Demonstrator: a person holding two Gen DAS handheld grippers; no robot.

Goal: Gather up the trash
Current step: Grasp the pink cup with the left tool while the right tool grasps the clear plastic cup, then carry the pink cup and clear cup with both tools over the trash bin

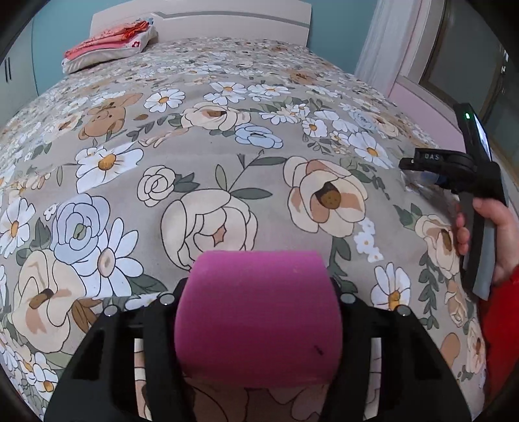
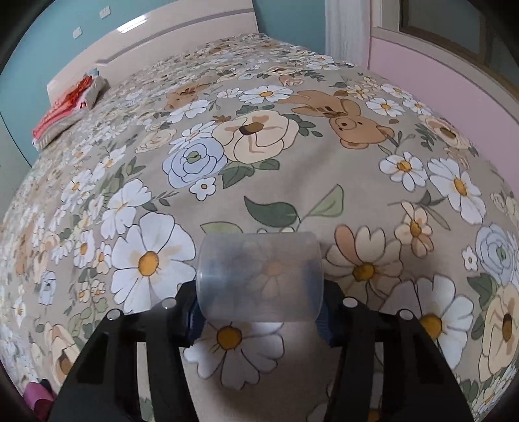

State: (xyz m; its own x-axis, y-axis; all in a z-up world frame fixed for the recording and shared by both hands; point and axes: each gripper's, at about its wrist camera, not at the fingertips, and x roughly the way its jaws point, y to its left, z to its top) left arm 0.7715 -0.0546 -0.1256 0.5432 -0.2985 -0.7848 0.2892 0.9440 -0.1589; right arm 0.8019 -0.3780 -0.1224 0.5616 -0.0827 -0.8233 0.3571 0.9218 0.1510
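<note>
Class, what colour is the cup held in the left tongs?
Magenta-pink cup; clearest in the left wrist view.

Left gripper (image 1: pixel 258 319) jaws clamped, tilted downward; right gripper (image 2: pixel 259 311) jaws likewise.

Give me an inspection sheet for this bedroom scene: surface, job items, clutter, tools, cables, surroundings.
Surface: bed with floral bedspread, mostly flat.
Job's things: magenta cup on its side between the left tool's fingers; clear plastic cup on its side between the right tool's fingers.
Clutter: folded red-and-white bedding by the headboard.
Grippers: left tool shut on the magenta cup; right tool shut on the clear plastic cup.
Cables: nothing seen.
Surroundings: teal wall, white curtain, pink window ledge.
</note>
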